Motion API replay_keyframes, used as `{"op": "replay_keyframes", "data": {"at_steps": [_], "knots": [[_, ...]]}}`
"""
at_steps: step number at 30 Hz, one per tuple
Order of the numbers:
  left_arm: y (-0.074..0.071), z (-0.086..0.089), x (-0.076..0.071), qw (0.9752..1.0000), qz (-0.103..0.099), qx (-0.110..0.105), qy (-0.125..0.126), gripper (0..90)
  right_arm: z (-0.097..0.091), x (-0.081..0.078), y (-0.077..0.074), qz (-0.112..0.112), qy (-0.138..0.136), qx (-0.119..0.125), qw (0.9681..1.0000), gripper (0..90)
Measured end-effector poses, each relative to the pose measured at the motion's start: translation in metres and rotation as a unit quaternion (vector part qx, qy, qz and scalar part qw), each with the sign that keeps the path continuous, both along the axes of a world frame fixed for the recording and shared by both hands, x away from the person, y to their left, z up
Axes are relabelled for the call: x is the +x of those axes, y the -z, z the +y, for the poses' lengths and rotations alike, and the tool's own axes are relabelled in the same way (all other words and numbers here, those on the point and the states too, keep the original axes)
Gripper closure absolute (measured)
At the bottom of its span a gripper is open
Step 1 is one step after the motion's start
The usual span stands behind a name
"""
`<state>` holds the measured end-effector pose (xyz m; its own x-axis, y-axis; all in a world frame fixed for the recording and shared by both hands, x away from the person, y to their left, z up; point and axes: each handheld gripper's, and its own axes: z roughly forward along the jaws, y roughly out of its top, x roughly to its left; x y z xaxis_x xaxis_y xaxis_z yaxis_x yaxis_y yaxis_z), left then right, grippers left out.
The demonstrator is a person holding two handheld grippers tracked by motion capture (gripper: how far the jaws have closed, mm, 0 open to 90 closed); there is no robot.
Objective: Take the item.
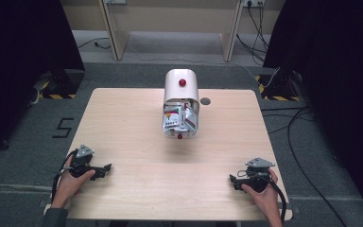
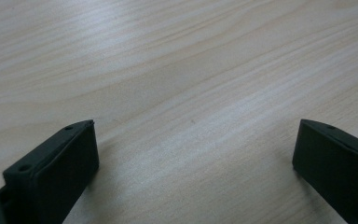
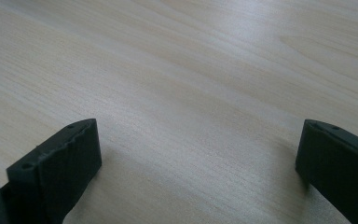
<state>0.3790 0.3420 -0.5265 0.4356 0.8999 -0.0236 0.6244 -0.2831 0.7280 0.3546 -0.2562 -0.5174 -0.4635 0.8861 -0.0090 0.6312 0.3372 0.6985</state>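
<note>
Pale wood table on grey carpet; left gripper and right gripper wide

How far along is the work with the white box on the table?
Nothing looks done yet. The white box lies at the far middle of the table, its clear front showing packets inside. Nothing is in hand: the left gripper and right gripper rest near the near edge, both open, only bare wood between their jaws. Reaching the box and handling it remain.
</note>
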Motion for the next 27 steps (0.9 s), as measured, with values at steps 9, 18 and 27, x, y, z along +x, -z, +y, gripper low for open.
{"op": "replay_keyframes", "data": {"at_steps": [9,18,27], "knots": [[0.0,0.0,0.0,1.0,0.0,0.0,0.0,0.0,0.0,-0.001,-0.003,-0.029,0.006,0.001,0.9996,16.9],[0.0,0.0,0.0,1.0,0.0,0.0,0.0,0.0,0.005,-0.006,-0.016,-0.062,0.012,0.012,0.9979,19.2],[0.0,0.0,0.0,1.0,0.0,0.0,0.0,0.0,0.012,-0.007,-0.029,-0.08,0.007,0.02,0.9966,21.9]]}}
